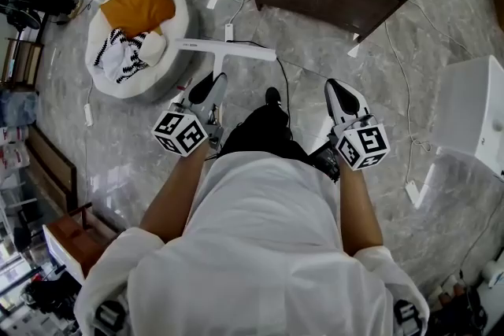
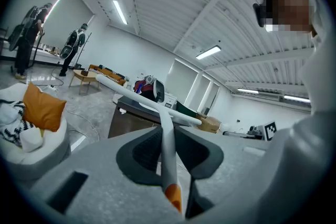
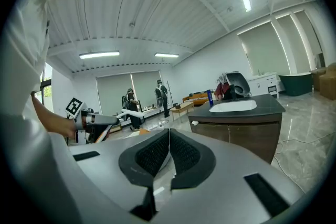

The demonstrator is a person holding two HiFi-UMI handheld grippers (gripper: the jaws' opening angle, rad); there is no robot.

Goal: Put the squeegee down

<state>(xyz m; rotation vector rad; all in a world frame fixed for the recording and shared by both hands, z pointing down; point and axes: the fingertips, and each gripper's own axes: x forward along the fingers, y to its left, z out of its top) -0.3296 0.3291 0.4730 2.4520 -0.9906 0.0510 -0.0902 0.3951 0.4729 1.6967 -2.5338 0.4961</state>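
At your 11 o'clock, your left gripper [image 1: 209,88] clamps the squeegee [image 1: 228,49], not yet down; your right gripper [image 1: 340,90] is closed and empty.

The left gripper [image 2: 168,132] grips the white squeegee [image 2: 168,162] by its orange-tipped handle.
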